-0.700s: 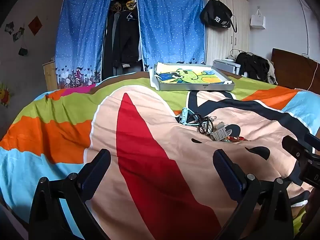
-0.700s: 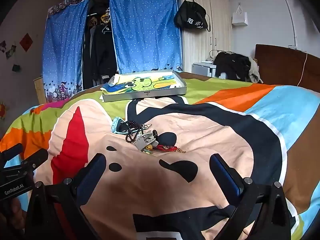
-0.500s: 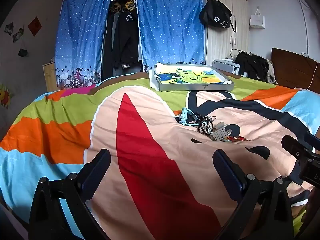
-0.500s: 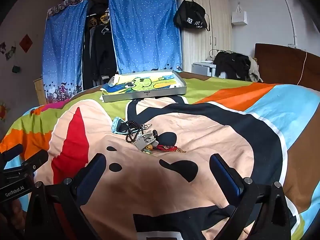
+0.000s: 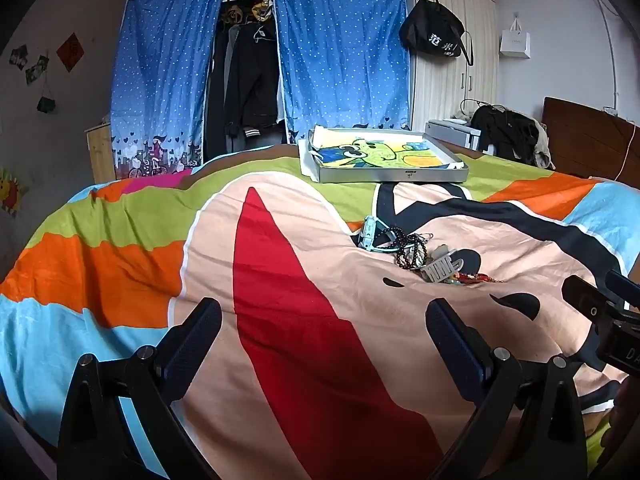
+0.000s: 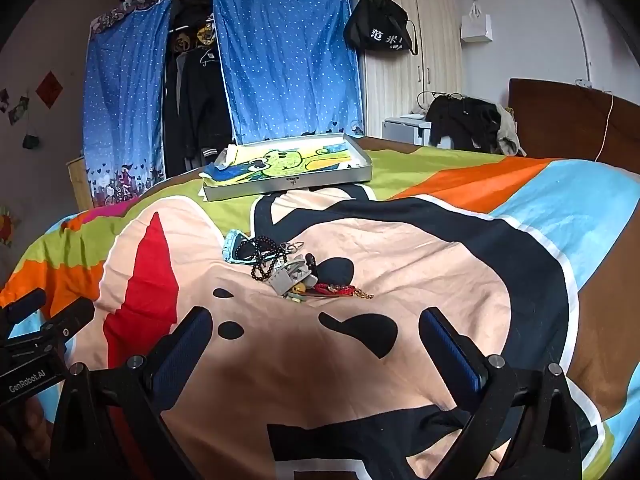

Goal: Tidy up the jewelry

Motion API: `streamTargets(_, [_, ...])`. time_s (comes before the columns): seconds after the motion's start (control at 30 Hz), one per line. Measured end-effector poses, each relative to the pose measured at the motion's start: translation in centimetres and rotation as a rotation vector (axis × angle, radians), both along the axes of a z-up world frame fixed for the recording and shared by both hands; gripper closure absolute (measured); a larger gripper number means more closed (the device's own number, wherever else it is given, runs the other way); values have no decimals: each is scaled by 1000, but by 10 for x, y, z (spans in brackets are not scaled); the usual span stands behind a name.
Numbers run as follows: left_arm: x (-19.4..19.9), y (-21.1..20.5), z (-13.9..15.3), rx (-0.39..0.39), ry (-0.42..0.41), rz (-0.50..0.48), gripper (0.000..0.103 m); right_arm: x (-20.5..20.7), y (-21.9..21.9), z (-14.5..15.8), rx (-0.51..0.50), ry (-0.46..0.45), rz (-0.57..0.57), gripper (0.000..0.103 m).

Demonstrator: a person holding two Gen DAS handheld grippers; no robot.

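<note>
A small heap of jewelry [image 6: 290, 266] lies on the bedspread: a pale blue watch [image 6: 232, 246], a dark bead bracelet [image 6: 264, 262], a grey clip [image 6: 286, 276] and a red cord with gold bits [image 6: 340, 291]. The heap also shows in the left wrist view [image 5: 420, 254]. A flat silver tray [image 6: 294, 182] with a cartoon picture lies farther back, also in the left wrist view [image 5: 384, 176]. My right gripper [image 6: 316, 336] is open and empty, just short of the heap. My left gripper [image 5: 324, 332] is open and empty, left of the heap.
The colourful bedspread [image 5: 132, 260] covers the whole bed. Blue curtains [image 5: 340, 52] and hanging clothes stand behind it. A wardrobe with a black bag [image 5: 436, 40] and a dark headboard [image 6: 568, 116] are at the right.
</note>
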State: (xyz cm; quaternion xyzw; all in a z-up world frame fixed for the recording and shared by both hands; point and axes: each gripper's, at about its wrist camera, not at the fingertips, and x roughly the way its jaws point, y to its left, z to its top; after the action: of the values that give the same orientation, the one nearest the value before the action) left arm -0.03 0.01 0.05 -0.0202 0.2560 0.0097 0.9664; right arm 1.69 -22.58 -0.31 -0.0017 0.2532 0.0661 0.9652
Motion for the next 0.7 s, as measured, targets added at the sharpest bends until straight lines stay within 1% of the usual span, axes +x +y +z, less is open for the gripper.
streamTargets(0.7, [-1,-2,2,1,-3,0,3,0,-3,0,9,6,1,0])
